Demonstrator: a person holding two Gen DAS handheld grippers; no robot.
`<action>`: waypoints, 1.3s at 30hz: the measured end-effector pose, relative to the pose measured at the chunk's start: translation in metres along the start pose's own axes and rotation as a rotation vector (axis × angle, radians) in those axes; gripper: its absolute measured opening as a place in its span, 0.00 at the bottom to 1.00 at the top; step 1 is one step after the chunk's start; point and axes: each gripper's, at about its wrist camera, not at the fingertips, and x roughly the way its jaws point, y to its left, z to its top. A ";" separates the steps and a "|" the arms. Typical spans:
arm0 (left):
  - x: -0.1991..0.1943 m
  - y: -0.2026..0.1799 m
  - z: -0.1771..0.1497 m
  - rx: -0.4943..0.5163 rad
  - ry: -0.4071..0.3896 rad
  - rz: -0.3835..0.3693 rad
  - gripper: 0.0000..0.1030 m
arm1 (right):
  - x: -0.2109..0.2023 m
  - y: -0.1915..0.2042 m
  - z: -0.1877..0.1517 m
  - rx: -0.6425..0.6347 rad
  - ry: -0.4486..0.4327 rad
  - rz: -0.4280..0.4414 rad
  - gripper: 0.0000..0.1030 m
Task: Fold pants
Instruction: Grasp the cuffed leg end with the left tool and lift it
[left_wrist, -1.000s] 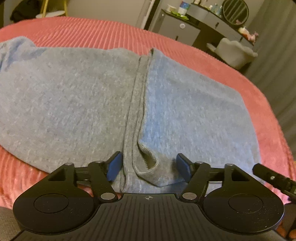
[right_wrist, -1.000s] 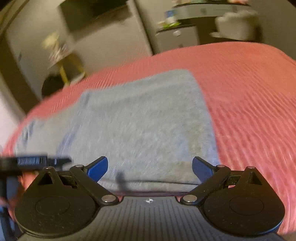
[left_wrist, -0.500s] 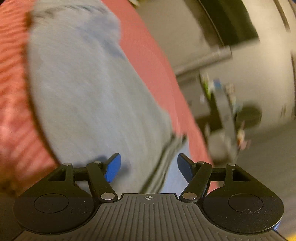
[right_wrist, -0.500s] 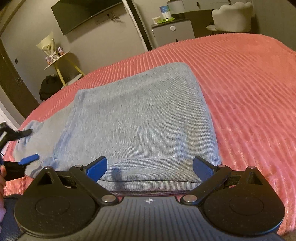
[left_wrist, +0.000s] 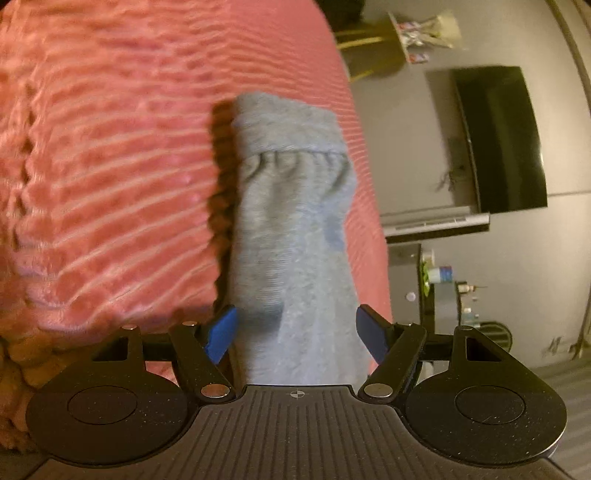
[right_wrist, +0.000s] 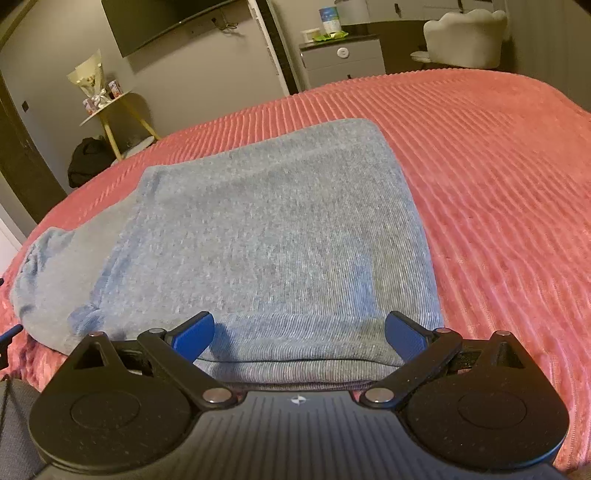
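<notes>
Grey-blue pants (right_wrist: 266, 236) lie partly folded on a pink ribbed bedspread (right_wrist: 498, 177). In the right wrist view the folded upper part fills the middle, and a leg end (right_wrist: 40, 266) trails to the left. My right gripper (right_wrist: 299, 332) is open, its jaws either side of the near folded edge. In the left wrist view, rolled on its side, a pant leg with its elastic cuff (left_wrist: 291, 133) runs away from me. My left gripper (left_wrist: 295, 330) is open with the leg (left_wrist: 295, 258) between its jaws.
The bedspread (left_wrist: 110, 166) covers the whole bed. Beyond it are a wall TV (right_wrist: 166, 26), a yellow-legged side table (right_wrist: 110, 107) with a bouquet, a dark bag (right_wrist: 88, 162) on the floor, a grey cabinet (right_wrist: 343, 62) and a white chair (right_wrist: 465, 37).
My left gripper has swung from the waist seam to the cuffed leg end and rolled sideways. My right gripper has stayed at the folded edge, open throughout.
</notes>
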 end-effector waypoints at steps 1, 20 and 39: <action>0.005 0.000 0.002 -0.006 0.016 -0.002 0.73 | 0.001 0.001 0.000 -0.005 0.000 -0.008 0.96; 0.079 -0.031 -0.003 0.042 0.009 0.053 0.68 | 0.002 -0.007 0.001 0.055 -0.034 0.013 0.96; 0.085 -0.008 0.005 -0.029 -0.017 -0.024 0.35 | 0.001 -0.014 0.004 0.099 -0.070 0.040 0.96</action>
